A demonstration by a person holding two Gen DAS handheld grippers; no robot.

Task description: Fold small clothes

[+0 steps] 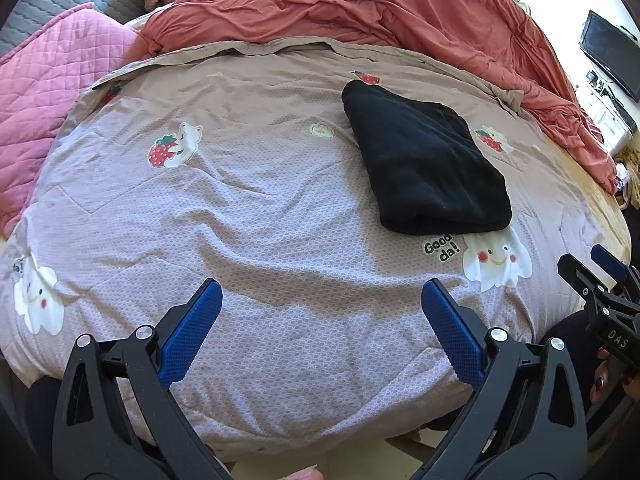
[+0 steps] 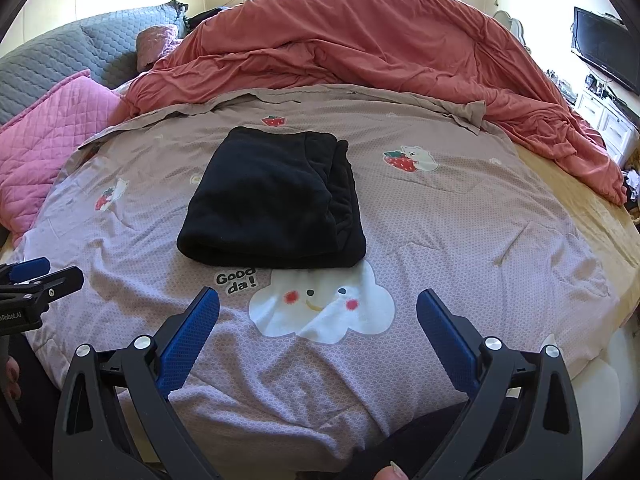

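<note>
While both grippers are held above the near edge of the bed, nothing is gripped by either. At the far left, a pink quilted pillow point(image 2: 48, 136) is seen against a grey quilted cushion point(image 2: 72, 52). The left gripper point(image 1: 322, 324) is spread wide, its 2 blue-padded fingers point(image 1: 192, 332) parted over bare cover and clear of the cloth. A mauve printed quilt point(image 2: 460, 240) is laid across the bed, marked with strawberry-and-bear figures and a white cloud face point(image 2: 320, 304) beside the words "Good da!". The black folded garment point(image 2: 272, 200) is set flat on this quilt, just beyond the cloud face, its rounded folded edge turned toward the cameras and its layered edges shown on the right side. In the right wrist view it is seen straight ahead of the right gripper point(image 2: 318, 328), whose 2 fingers are likewise released and apart, with the garment well beyond their tips. Behind the quilt, a rumpled coral duvet point(image 2: 380, 40) is heaped across the back of the bed. At the far right, a dark television screen point(image 2: 604, 48) is mounted above white drawers.
</note>
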